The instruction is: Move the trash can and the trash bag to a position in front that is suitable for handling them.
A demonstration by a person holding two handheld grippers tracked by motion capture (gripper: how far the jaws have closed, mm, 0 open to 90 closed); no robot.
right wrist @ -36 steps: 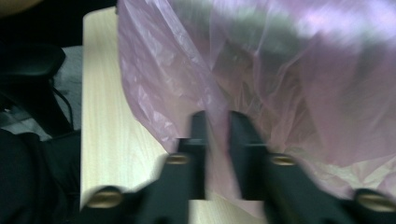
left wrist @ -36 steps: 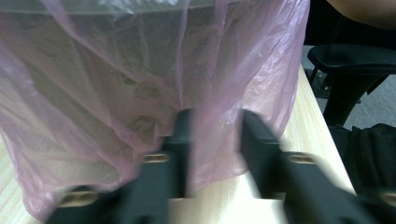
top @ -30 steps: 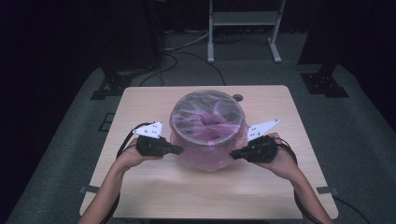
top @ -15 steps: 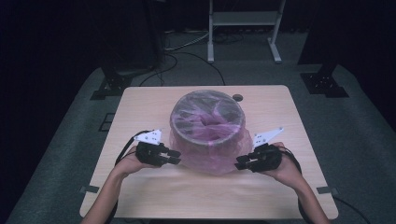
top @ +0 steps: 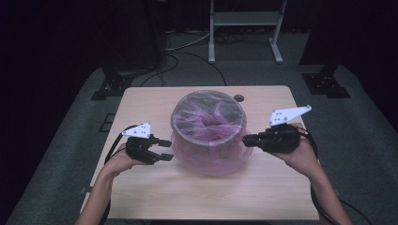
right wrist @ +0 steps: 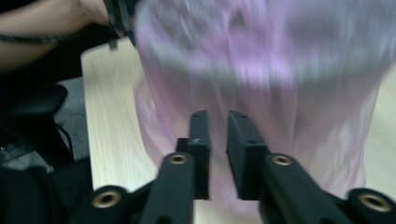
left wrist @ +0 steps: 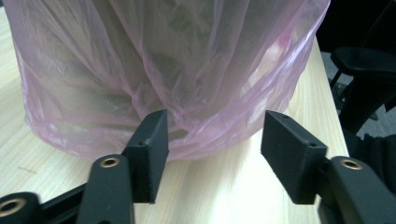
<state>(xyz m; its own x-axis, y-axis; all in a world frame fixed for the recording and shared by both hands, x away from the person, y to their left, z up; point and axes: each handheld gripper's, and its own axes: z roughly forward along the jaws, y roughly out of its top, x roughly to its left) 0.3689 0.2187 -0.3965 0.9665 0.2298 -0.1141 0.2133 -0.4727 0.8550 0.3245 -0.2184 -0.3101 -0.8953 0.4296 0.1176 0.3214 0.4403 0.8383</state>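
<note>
A round bin (top: 209,119) lined with a thin pink plastic bag (top: 206,161) stands mid-table; the bag's skirt bunches around its base. My left gripper (top: 168,150) sits low at the bin's left. Its jaws have just been opening and stand wide apart in the left gripper view (left wrist: 215,135), with the bag's lower folds (left wrist: 163,60) just beyond them and nothing pinched. My right gripper (top: 246,139) is raised at the bin's right side near the rim. Its jaws have just been closing and a narrow gap remains (right wrist: 218,116); the blurred bag (right wrist: 280,70) lies right behind them.
The wooden table (top: 141,192) has bare room in front and at both sides. A small dark hole (top: 239,98) lies behind the bin. Beyond the table are a metal stand (top: 244,28), floor cables (top: 187,51) and black stand bases (top: 110,86).
Both grippers let go of the bag's sides. The left one drew back to the left and opened wide. The right one dropped, then rose to the rim with its jaws nearly closed.
</note>
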